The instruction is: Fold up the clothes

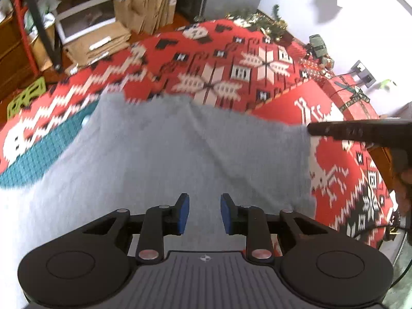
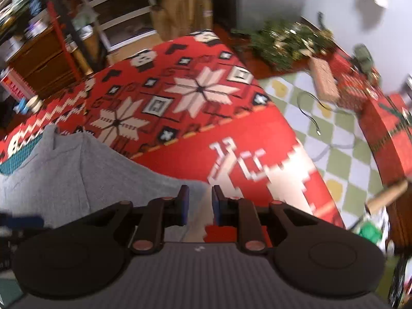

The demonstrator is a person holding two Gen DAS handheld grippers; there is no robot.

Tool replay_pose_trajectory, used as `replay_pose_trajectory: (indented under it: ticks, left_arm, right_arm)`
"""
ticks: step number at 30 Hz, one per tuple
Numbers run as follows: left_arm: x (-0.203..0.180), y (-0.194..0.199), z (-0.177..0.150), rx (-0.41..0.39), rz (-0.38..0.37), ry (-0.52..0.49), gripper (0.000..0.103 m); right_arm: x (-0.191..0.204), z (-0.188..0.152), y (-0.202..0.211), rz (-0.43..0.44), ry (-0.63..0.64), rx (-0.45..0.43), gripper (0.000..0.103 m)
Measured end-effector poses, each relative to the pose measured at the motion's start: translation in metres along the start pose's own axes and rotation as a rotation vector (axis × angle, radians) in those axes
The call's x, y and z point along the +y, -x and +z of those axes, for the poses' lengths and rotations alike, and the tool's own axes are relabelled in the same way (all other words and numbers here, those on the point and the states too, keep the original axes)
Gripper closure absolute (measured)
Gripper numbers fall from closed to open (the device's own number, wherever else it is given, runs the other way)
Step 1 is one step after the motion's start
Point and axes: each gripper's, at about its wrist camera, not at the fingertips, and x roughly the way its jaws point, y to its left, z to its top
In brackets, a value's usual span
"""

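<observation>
A grey garment [image 1: 159, 154] lies spread over a red patterned blanket [image 1: 219, 59], covering the near part of the surface in the left wrist view; its far edge runs across the middle of that picture, with a soft crease running diagonally through the cloth; in the right wrist view the same grey cloth [image 2: 77, 175] sits to the left, one fold raised into a low peak.

The left gripper [image 1: 204, 212] hovers over the grey cloth with its blue-padded fingers [image 1: 183, 213] apart and nothing between them; whether the tips touch the fabric cannot be told. The right gripper [image 2: 200, 203] stands at the garment's right edge, its fingers parted by a narrow gap; the edge of the cloth lies just at that gap, but the blur hides whether any of it is caught. From the left wrist view the right gripper's dark fingers [image 1: 358, 131] reach in from the right, their tip at the garment's far right corner.

The blanket bears white snowflake figures and a teal band [image 1: 43, 152] on the left; beyond it stand cardboard boxes [image 1: 144, 2] and a white shelf frame [image 1: 77, 7]; a green and white checked floor [image 2: 334, 139] shows to the right, with greenery [image 2: 285, 41] behind it.
</observation>
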Motion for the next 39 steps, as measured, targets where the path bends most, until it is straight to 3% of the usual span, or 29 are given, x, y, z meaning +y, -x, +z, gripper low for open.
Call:
replay_pose_trajectory:
  ticks: [5,7,9,15,22,29,33,39]
  left_arm:
    - [-0.004,-0.014,0.017,-0.008,-0.006,-0.032,0.077]
    - [-0.005,-0.020,0.024,-0.011,-0.008,-0.045,0.077]
    - [-0.007,-0.025,0.031,-0.015,-0.010,-0.058,0.077]
    - [-0.014,-0.038,0.043,-0.016,-0.032,-0.085,0.077]
    - [-0.017,-0.044,0.043,-0.019,-0.038,-0.091,0.077]
    - [-0.012,-0.034,0.040,-0.020,-0.080,-0.056,0.077]
    - [-0.013,-0.023,0.033,-0.018,-0.103,-0.054,0.077]
    - [-0.016,-0.013,0.015,0.009,-0.134,-0.054,0.077]
  right_arm:
    - [0.001,0.003,-0.017,0.003,0.016,0.044,0.084]
    - [0.002,0.001,-0.016,0.007,0.031,0.041,0.100]
    - [0.004,0.001,-0.013,-0.009,0.040,0.024,0.101]
    - [-0.008,0.010,-0.007,-0.048,-0.010,-0.022,0.101]
    - [-0.004,0.007,-0.020,-0.075,0.018,0.003,0.100]
    - [-0.010,0.003,-0.004,-0.085,-0.054,-0.005,0.093]
    - [-0.013,-0.009,0.018,-0.033,-0.108,0.013,0.091]
    - [-0.003,-0.042,0.034,0.096,-0.227,0.135,0.091]
